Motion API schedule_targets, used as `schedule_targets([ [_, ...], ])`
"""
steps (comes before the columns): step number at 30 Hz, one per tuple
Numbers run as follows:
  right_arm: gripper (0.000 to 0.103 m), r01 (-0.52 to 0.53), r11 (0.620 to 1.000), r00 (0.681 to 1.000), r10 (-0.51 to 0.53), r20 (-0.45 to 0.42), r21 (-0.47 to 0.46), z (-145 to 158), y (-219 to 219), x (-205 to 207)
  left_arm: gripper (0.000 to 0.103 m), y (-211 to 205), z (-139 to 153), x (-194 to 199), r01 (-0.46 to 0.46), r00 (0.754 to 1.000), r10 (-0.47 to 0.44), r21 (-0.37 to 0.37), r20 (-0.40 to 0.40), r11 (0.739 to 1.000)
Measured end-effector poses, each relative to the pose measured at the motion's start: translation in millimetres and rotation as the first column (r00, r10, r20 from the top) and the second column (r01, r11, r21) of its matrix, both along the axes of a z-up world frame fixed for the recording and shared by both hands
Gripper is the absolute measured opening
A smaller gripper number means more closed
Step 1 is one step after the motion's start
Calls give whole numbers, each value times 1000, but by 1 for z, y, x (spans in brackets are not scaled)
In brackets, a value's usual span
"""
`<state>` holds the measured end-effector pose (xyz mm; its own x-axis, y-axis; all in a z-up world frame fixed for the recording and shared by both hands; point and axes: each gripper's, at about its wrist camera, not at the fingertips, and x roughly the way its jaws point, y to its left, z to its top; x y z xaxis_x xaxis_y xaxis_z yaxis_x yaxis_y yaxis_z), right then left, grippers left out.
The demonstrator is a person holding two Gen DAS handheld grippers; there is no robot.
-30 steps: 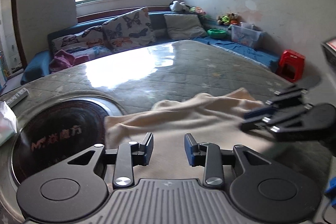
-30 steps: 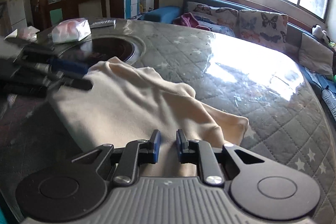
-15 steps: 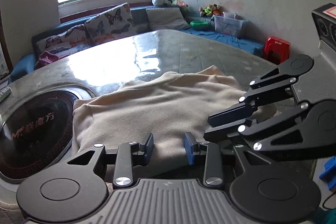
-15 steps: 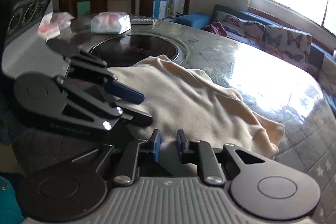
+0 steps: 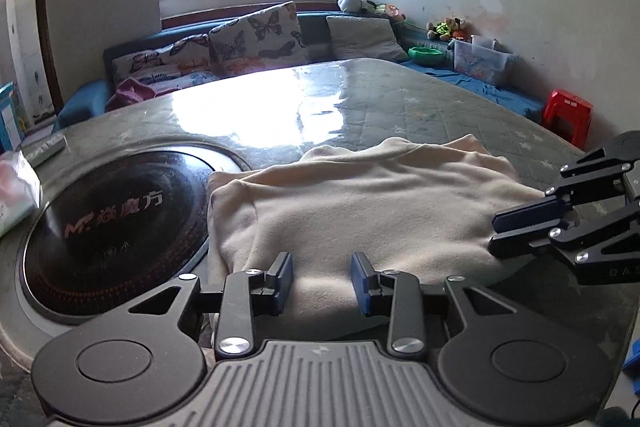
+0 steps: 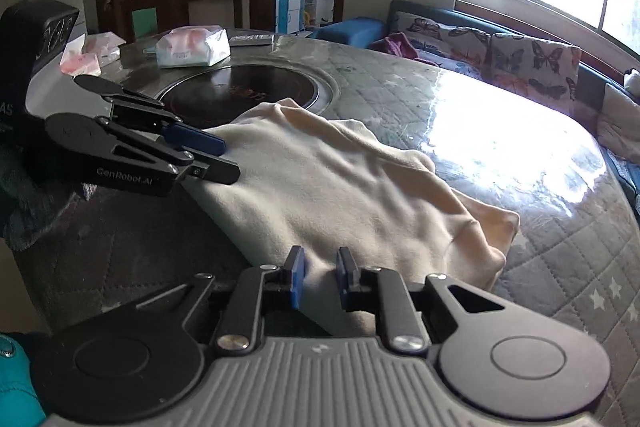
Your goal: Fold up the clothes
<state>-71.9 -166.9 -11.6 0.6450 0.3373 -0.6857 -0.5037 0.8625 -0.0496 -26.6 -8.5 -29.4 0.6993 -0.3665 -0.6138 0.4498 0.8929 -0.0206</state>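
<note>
A cream garment (image 5: 372, 211) lies bunched across the middle of the left wrist view, on a quilted grey table cover (image 5: 420, 107) under a glossy clear sheet, its left edge just beside a round black cooktop (image 5: 112, 227) at the frame's lower left. The left gripper (image 5: 322, 281) sits at the bottom centre of its own view with its jaws parted and the garment's near edge lying between them; nothing shows whether the fabric is pinched, so I read it as released. In the right wrist view the right gripper (image 6: 320, 277) stands the same way at the bottom centre, jaws apart with a narrower gap, astride the near hem. The cloth shows at least one layer doubled over, with a flap (image 6: 472, 239) trailing at the right of the right wrist view, which fits either a fold partly made or a loose heap awaiting smoothing. The risks, as I judge them: a jaw closing on only the top layer would drag the layers apart; the slick sheet could let the whole piece slide rather than fold; and the left edge could be pulled onto the cooktop. The garment's kind, its sleeves or collar, and how many layers lie beneath are hard to make out; each gripper's body hides the nearest hem, and the glare at upper centre of both views washes out the far table.
</note>
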Motion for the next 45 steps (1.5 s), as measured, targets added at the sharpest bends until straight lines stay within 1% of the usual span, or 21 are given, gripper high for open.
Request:
schedule_targets([
  [2, 16, 2, 1000, 1000, -2, -5, -3, -1, -3, 0, 36, 1, 0, 0, -13, 1000, 13, -15, -17, 1000],
  [5, 16, -23, 999, 1000, 23, -11, -31, 0, -6, 2, 37, -1, 0, -5, -22, 999, 21, -28, -34, 999],
  [8, 16, -34, 998, 999, 33, -24, -56, 1, -12, 5, 39, -5, 2, -16, -8, 999, 5, -43, -49, 999],
  [10, 16, -31, 998, 999, 29, -31, -56, 3, -19, 4, 39, -5, 3, -21, 8, 999, -10, -49, -48, 999],
  [13, 16, 1, 1000, 999, 0, -48, 17, 10, -34, 3, 40, -5, 6, -22, 30, 998, -32, -50, -45, 998],
  [15, 16, 68, 995, 997, -65, -47, 71, 16, -48, 5, 41, -7, 11, -20, 49, 998, -51, -53, -42, 997],
  [17, 16, 134, 987, 991, -132, -30, 88, 20, -62, 8, 43, -13, 18, -18, 76, 997, -77, -54, -24, 996],
  [19, 16, 190, 977, 982, -187, -33, 97, 19, -73, 14, 45, -25, 25, -17, 122, 992, -123, -60, -8, 991],
  [21, 16, 244, 964, 970, -240, -47, 108, 14, -86, 26, 45, -42, 28, -18, 183, 983, -183, -59, 4, 981],
  [23, 16, 290, 950, 957, -285, -60, 117, 9, -97, 36, 45, -64, 27, -20, 247, 969, -247, -45, 14, 968],
  [25, 16, 314, 942, 949, -307, -69, 121, 4, -102, 43, 45, -85, 25, -21, 302, 953, -301, -31, 22, 953],
  [27, 16, 317, 938, 948, -307, -88, 140, 0, -106, 50, 45, -104, 22, -20, 344, 939, -343, -21, 26, 939],
  [29, 16, 311, 938, 949, -297, -106, 156, -4, -109, 54, 45, -114, 19, -18, 366, 930, -366, -25, 18, 930],
  [33, 15, 317, 937, 946, -302, -115, 145, -10, -107, 60, 45, -132, 13, -13, 405, 914, -405, -35, 4, 914],
  [35, 7, 310, 939, 949, -296, -113, 149, -10, -108, 62, 45, -136, 13, -13, 419, 908, -419, -37, 4, 907],
  [37, 6, 299, 943, 953, -287, -97, 149, -6, -107, 63, 45, -138, 13, -12, 433, 901, -433, -38, 9, 900],
  [41, 5, 271, 955, 963, -270, -28, 117, 4, -103, 62, 45, -143, 7, -12, 466, 884, -466, -35, -7, 884],
  [45, 5, 285, 954, 959, -282, -38, 94, -10, -101, 70, 45, -146, 0, -11, 471, 882, -471, -30, -12, 882],
])
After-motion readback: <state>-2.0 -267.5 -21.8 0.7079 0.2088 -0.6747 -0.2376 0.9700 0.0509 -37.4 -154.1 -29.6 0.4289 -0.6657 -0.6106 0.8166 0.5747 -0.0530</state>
